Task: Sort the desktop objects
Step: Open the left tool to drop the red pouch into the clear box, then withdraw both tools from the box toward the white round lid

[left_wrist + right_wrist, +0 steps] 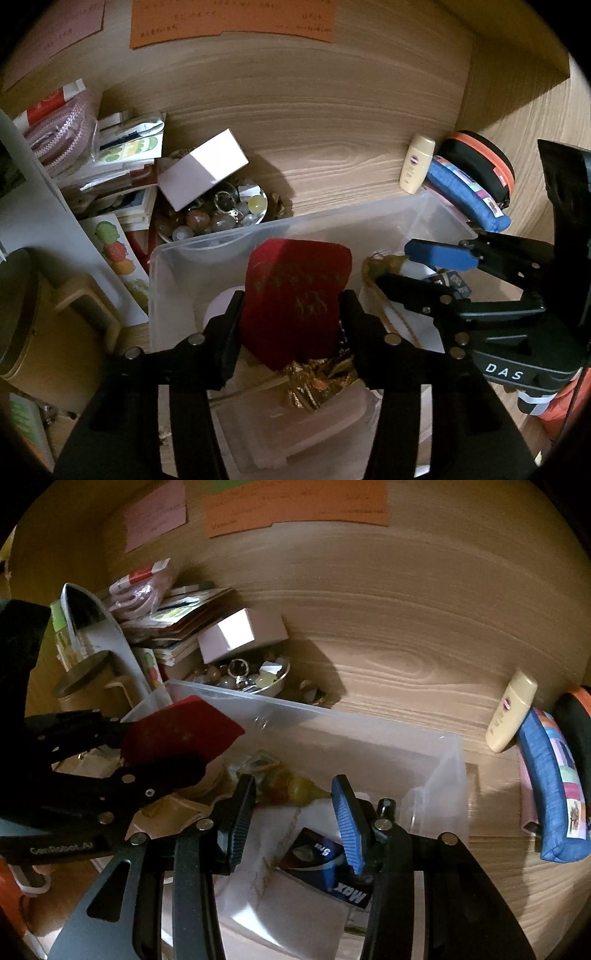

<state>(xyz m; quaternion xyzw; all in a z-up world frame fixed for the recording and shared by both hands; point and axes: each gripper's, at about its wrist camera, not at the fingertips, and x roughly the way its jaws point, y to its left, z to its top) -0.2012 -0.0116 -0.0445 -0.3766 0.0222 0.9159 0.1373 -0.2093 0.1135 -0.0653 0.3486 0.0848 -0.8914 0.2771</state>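
Note:
My left gripper (291, 317) is shut on a red pouch with gold print (295, 295) and holds it over a clear plastic bin (436, 208). The pouch also shows in the right wrist view (181, 727), held by the left gripper (162, 753). My right gripper (291, 816) is open and empty over the right part of the bin (436, 775); it shows in the left wrist view (402, 269) too. In the bin lie a gold foil item (317, 380), a dark blue packet (317, 864), yellow-brown beads (291, 786) and white paper.
A bowl of beads and rings (221, 214) with a white box (203, 170) on it stands behind the bin. Stacked papers and booklets (122, 158) lie at left. A cream bottle (415, 162), a blue pencil case (469, 195) and a black-orange case (480, 162) stand at right.

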